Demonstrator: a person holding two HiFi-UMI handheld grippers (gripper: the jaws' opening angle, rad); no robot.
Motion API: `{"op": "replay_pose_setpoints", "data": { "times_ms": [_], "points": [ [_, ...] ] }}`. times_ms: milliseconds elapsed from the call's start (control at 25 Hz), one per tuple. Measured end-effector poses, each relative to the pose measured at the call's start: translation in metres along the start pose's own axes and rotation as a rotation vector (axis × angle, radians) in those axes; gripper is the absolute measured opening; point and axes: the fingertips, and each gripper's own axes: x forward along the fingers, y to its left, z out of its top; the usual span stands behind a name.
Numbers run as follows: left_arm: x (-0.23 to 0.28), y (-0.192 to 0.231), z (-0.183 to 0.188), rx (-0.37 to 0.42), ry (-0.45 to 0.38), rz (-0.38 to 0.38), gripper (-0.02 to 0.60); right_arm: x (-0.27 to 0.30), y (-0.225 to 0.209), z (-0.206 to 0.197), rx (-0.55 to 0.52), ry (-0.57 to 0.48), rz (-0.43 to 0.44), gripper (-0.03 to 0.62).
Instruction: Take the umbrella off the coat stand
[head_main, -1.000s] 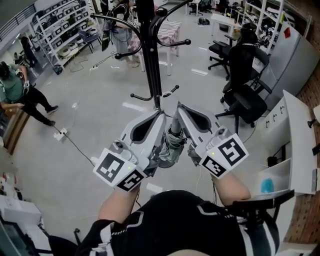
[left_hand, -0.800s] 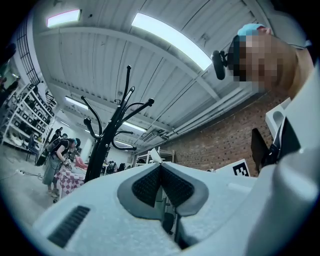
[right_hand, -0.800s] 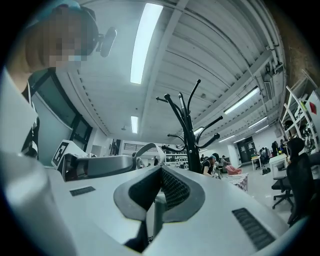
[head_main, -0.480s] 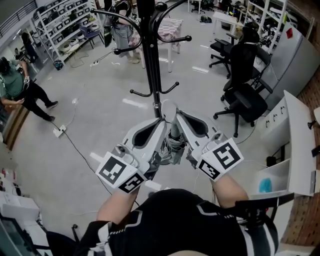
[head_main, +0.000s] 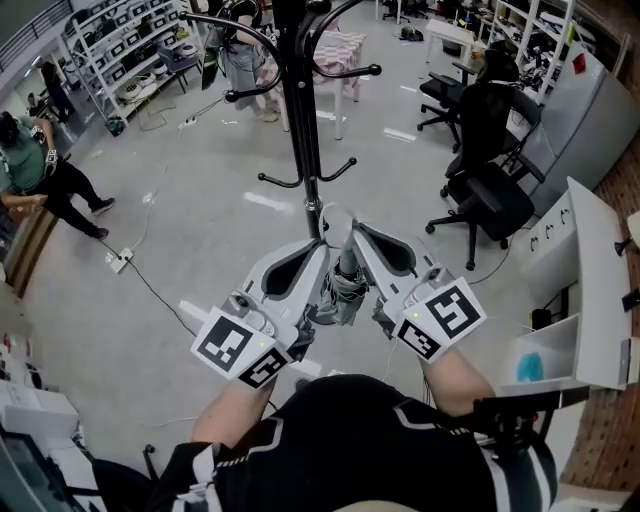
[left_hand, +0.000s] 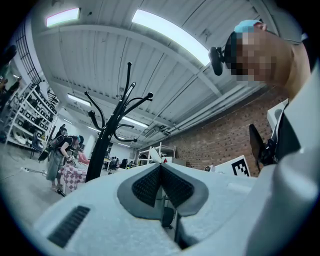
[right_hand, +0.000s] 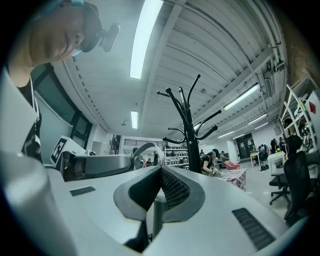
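The black coat stand rises ahead of me, and its hooks that show are bare. A folded grey umbrella hangs between my two grippers, close to my body and apart from the stand. Its pale curved handle sits at the two tips. My right gripper is shut, and in the right gripper view the handle arches up just left of its tips. My left gripper lies alongside with its jaws together; nothing shows between its tips.
Black office chairs stand to the right beside white desks. A cable runs across the grey floor at the left. People stand at the far left and behind the stand, near shelving.
Both grippers and the umbrella have drawn back slightly from the coat stand. The umbrella's pale handle now shows at the tips.
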Motion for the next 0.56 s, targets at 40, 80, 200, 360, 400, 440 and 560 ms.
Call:
{"op": "replay_pose_setpoints", "data": {
  "times_ms": [40,80,200,360,400,440,560],
  "points": [
    [-0.0004,0.0003,0.0003,0.000,0.001,0.001,0.012,-0.0004,0.0001,0.0001,0.001,-0.002,0.000,0.008],
    [-0.0007,0.0006,0.0007,0.002,0.001,0.001,0.012,-0.0008,0.0002,0.0003,0.000,-0.004,0.000,0.008],
    [-0.0012,0.0004,0.0013,0.004,-0.003,0.003,0.012,-0.0024,0.0015,0.0011,-0.003,-0.007,0.003,0.008],
    [-0.0020,0.0003,-0.0004,-0.001,-0.008,0.009,0.012,-0.0039,0.0032,-0.0007,-0.006,-0.005,0.008,0.008],
    [-0.0021,0.0003,-0.0014,-0.002,-0.007,0.009,0.012,-0.0041,0.0033,-0.0017,-0.006,-0.003,0.007,0.008],
    [-0.0022,0.0006,-0.0022,-0.003,-0.006,0.010,0.012,-0.0041,0.0034,-0.0024,-0.005,-0.001,0.007,0.008],
    [-0.0031,0.0022,-0.0035,-0.005,-0.004,0.018,0.012,-0.0028,0.0035,-0.0038,-0.004,0.003,0.006,0.008]
  ]
}}
